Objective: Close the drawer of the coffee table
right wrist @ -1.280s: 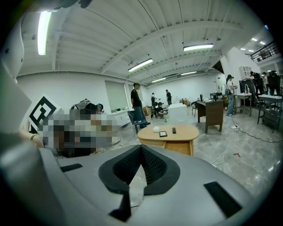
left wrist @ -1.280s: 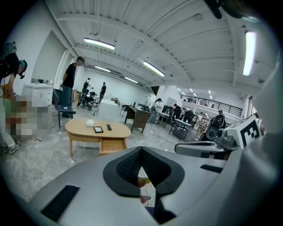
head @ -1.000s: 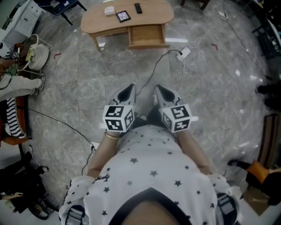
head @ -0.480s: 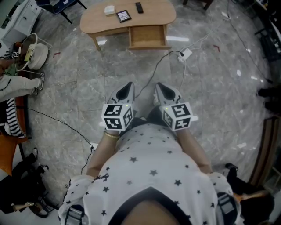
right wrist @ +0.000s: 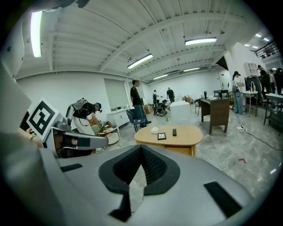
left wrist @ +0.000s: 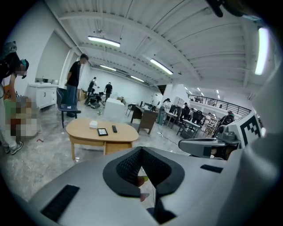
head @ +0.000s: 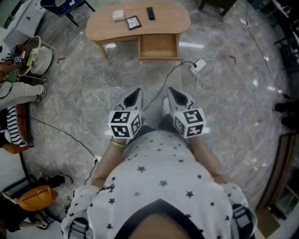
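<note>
Upper centre of my head view: the small black square thing [head: 133, 22] on the light wooden oval coffee table [head: 173, 18] is too tiny to identify, likewise the white block [head: 117, 14] beside it. Right gripper view: the right gripper [right wrist: 140, 149] blocks the table's legs and half its open wooden drawer [right wrist: 180, 150].

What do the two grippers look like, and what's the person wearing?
The left gripper and right gripper have grey shells with black ridged jaws, each carrying a white cube of black square markers. The person wears a white top dotted with dark stars.
</note>
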